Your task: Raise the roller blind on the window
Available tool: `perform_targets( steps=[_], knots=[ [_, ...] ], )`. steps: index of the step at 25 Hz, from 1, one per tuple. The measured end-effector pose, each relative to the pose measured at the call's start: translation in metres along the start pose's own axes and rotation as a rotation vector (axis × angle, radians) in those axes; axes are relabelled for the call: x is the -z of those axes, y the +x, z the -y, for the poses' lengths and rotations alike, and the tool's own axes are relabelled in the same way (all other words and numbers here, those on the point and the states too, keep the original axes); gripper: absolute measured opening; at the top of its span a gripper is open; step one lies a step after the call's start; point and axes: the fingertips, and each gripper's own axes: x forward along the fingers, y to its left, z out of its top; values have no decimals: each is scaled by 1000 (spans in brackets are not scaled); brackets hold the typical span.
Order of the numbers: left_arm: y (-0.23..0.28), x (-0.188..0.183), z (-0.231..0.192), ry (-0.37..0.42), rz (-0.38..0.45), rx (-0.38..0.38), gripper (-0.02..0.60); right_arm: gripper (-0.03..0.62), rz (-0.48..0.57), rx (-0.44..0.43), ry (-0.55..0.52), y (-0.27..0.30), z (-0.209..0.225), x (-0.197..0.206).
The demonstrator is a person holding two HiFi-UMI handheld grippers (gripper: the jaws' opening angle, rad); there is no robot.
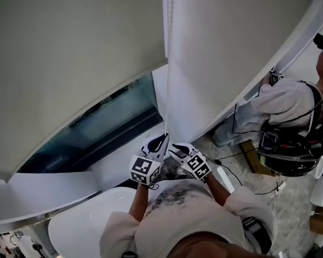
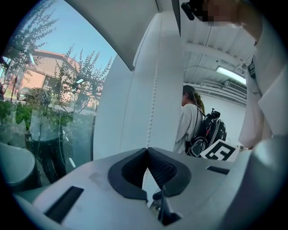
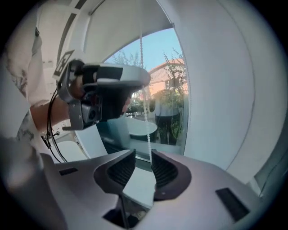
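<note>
The pale roller blind [image 1: 69,65] covers the upper part of the window [image 1: 98,128], with dark glass showing below its hem. A white bead chain [image 1: 168,72] hangs down beside the white frame. In the left gripper view, my left gripper [image 2: 146,150] is shut on the bead chain [image 2: 156,85], which runs straight up from its pads. In the head view, the left gripper [image 1: 161,144] sits just left of my right gripper [image 1: 178,150]. The right gripper [image 3: 143,155] stands open, the bead chain [image 3: 145,121] hanging in the gap between its pads without touching them.
A white rounded tub [image 1: 85,223] lies below the window at the lower left. A person [image 1: 287,105] with a black backpack [image 1: 292,153] stands at the right by the wall. Cables [image 1: 248,181] trail on the speckled floor.
</note>
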Motion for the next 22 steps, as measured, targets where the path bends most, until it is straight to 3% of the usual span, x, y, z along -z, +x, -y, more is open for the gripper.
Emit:
perform_targets(
  steps=[4, 10, 22],
  knots=[
    [1, 2, -1, 2, 5, -2, 8, 155, 123, 29, 18, -36, 7, -56],
    [2, 3, -1, 2, 5, -4, 8, 154, 286, 63, -47, -86, 12, -156],
    [6, 4, 3, 6, 10, -8, 8, 153, 537, 54, -189, -143, -2, -292]
  ],
)
